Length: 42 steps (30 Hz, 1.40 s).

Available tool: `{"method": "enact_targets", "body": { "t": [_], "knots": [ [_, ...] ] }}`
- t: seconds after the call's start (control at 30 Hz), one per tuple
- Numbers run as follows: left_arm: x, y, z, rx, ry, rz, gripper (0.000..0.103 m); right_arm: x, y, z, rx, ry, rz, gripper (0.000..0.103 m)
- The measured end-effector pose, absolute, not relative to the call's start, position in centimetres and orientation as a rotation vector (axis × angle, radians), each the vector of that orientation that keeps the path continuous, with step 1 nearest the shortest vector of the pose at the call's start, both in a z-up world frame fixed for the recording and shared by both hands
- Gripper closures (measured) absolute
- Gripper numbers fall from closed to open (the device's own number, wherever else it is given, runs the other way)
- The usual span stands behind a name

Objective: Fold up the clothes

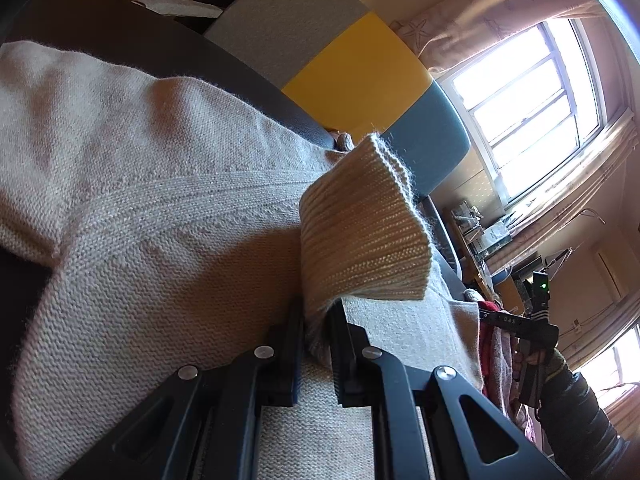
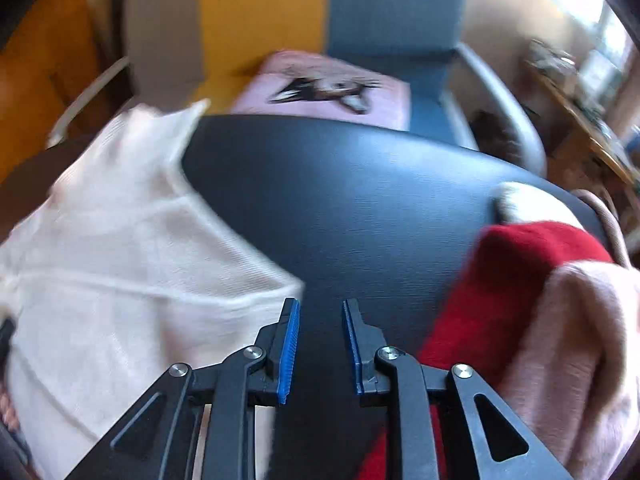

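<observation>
A cream knit sweater (image 1: 140, 208) lies spread on a dark table (image 1: 120, 44). My left gripper (image 1: 318, 320) is shut on the sweater's ribbed cuff (image 1: 360, 224), which stands up above the sweater body. In the right wrist view the same sweater (image 2: 120, 248) lies at the left on the dark table (image 2: 360, 208). My right gripper (image 2: 320, 320) is open and empty, just above the bare table beside the sweater's edge. The right gripper also shows at the far right of the left wrist view (image 1: 532, 332).
A pile of red (image 2: 512, 280) and pink (image 2: 580, 352) clothes lies at the table's right. A folded pink garment with a dark print (image 2: 332, 88) sits on a blue chair (image 2: 392, 12) behind the table. Yellow and grey panels (image 1: 352, 72), a window (image 1: 528, 108) and a cluttered shelf (image 1: 480, 232) stand beyond.
</observation>
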<state>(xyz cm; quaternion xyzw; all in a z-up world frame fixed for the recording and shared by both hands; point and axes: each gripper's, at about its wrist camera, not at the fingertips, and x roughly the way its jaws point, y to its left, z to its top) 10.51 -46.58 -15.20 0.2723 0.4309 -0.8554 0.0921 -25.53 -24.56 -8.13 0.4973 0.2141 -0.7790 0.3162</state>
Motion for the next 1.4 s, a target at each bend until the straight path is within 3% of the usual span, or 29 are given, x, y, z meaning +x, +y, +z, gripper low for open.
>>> {"method": "enact_targets", "body": {
  "t": [0.1, 0.2, 0.27, 0.33, 0.37, 0.47, 0.67, 0.83, 0.97, 1.03, 1.17, 1.27, 1.3, 1.37, 1.4],
  "knots": [
    [10.6, -46.6, -15.2, 0.807, 1.283, -2.539, 0.092, -24.2, -25.4, -8.7, 1.313, 0.56, -1.957, 0.056],
    [10.6, -46.5, -15.1, 0.81, 1.277, -2.538, 0.092, -22.8, -25.3, -9.7, 1.246, 0.743, -2.022, 0.054],
    [10.6, -46.4, -15.1, 0.811, 1.275, -2.538, 0.092, -22.4, -24.5, -9.9, 1.207, 0.831, -2.103, 0.054],
    [10.6, -46.3, -15.0, 0.811, 1.272, -2.537, 0.092, -23.1, -23.5, -10.3, 1.175, 1.056, -2.241, 0.068],
    [10.6, -46.3, -15.0, 0.81, 1.273, -2.536, 0.092, -23.5, -22.8, -10.4, 1.192, 1.079, -2.262, 0.071],
    [10.5, -46.1, -15.0, 0.808, 1.272, -2.535, 0.092, -24.1, -20.1, -9.2, 1.251, 0.926, -2.31, 0.071],
    [10.2, -45.8, -14.6, 0.828, 1.237, -2.525, 0.091, -20.2, -21.7, -6.4, 1.087, 0.602, -2.201, 0.069],
    [10.2, -44.5, -13.0, 0.89, 1.082, -2.521, 0.079, -14.4, -25.1, -8.9, 1.046, 0.528, -2.085, 0.063],
    [10.9, -44.7, -12.1, 0.923, 1.017, -2.498, 0.073, -13.1, -26.1, -11.3, 1.008, 0.476, -2.141, 0.05],
    [11.4, -45.5, -11.9, 0.917, 1.064, -2.485, 0.069, -13.3, -25.3, -11.5, 1.018, 0.392, -2.156, 0.048],
    [11.9, -47.8, -13.5, 0.868, 1.346, -2.424, 0.061, -13.7, -24.7, -11.5, 1.019, 0.317, -2.136, 0.038],
    [11.3, -49.3, -13.7, 0.835, 1.452, -2.359, 0.061, -13.6, -24.9, -11.7, 1.015, 0.316, -2.142, 0.033],
    [11.1, -49.8, -13.7, 0.824, 1.482, -2.337, 0.065, -13.6, -25.0, -11.7, 1.013, 0.316, -2.144, 0.033],
    [10.0, -49.9, -13.0, 0.845, 1.379, -2.327, 0.087, -13.5, -25.1, -11.8, 1.01, 0.315, -2.147, 0.033],
    [9.3, -49.7, -12.5, 0.853, 1.316, -2.344, 0.091, -13.5, -25.2, -11.9, 1.009, 0.315, -2.149, 0.033]
  ]
}}
